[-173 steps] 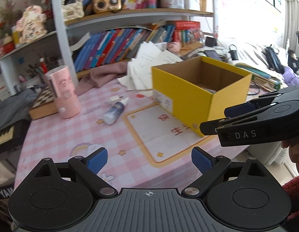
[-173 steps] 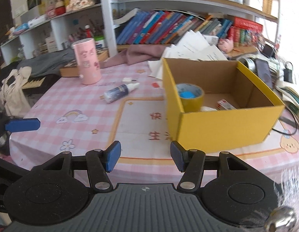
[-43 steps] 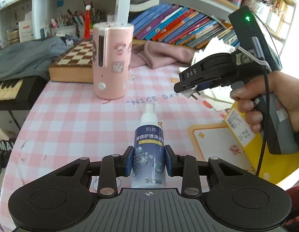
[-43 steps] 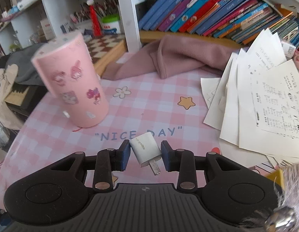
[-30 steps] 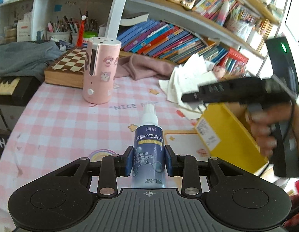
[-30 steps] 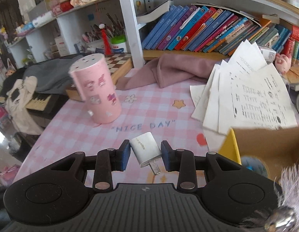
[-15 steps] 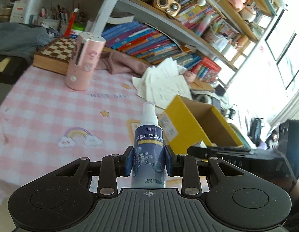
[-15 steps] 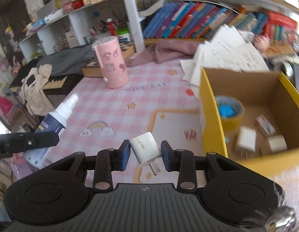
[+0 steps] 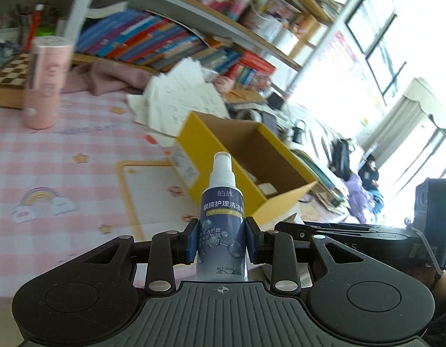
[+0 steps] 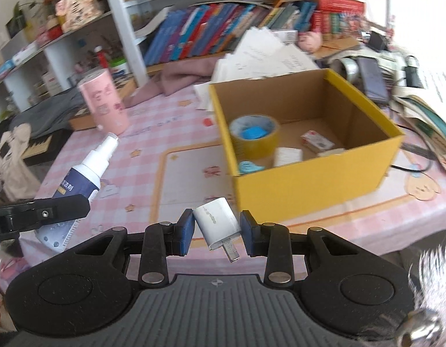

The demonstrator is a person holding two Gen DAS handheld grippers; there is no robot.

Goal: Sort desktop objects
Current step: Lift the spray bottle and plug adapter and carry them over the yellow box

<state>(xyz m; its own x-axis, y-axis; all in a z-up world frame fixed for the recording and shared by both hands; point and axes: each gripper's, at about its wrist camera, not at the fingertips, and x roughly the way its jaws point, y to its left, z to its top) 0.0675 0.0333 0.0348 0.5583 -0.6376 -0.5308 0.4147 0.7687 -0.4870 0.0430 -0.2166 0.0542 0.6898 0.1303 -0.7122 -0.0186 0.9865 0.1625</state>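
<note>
We hold the spray bottle (image 9: 222, 217) clamped in our left gripper (image 9: 222, 241) and the charger (image 10: 216, 222) pinched in our right gripper (image 10: 215, 232), both just short of the yellow box (image 10: 315, 183), which already holds tape (image 10: 254, 136) and small items, so only the two drops seem left.

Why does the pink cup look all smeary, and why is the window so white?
Left wrist view: the pink cup and books are smeared by motion blur, the window is washed out by bright daylight, and the spray bottle held in the jaws looks sharp. Right wrist view: the cup is blurred too, the white charger is crisp, and the fisheye lens bends the shelves.
</note>
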